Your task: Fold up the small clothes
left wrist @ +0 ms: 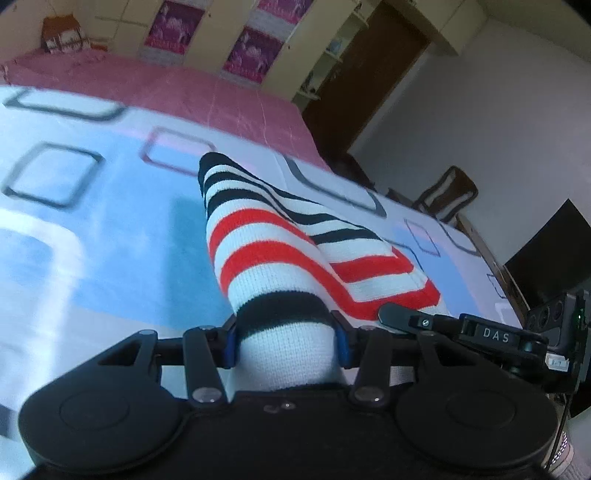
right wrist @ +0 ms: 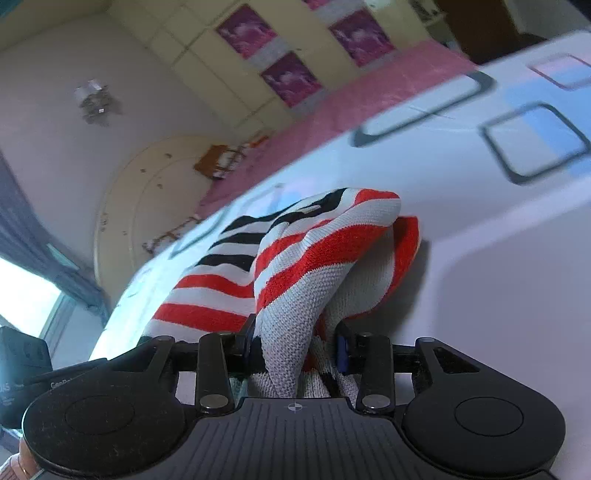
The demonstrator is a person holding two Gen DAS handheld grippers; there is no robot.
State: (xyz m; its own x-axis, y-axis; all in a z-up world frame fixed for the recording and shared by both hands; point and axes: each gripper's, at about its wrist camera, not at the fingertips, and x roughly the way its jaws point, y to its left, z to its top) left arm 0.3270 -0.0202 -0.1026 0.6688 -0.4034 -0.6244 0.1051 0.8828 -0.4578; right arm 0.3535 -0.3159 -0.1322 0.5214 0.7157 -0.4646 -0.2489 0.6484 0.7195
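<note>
Left claw (left wrist: 286, 341) clamped on the white end of the striped knit garment (left wrist: 266, 251), blue pads pressing both sides. Right claw (right wrist: 295, 345) clamped on a bunched white-and-red part of the same garment (right wrist: 295, 258). Garment lifts up at both claws, its far end down on the bed sheet (left wrist: 110, 229), pale blue with dark square outlines. Beyond: pink bed cover (left wrist: 184, 88), then cream wardrobe (left wrist: 229, 22) with purple pictures.

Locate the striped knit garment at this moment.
The striped knit garment lies mid-frame in both wrist views, on the blue-and-white bedsheet, one end in the left tongs, another in the right tongs.
</note>
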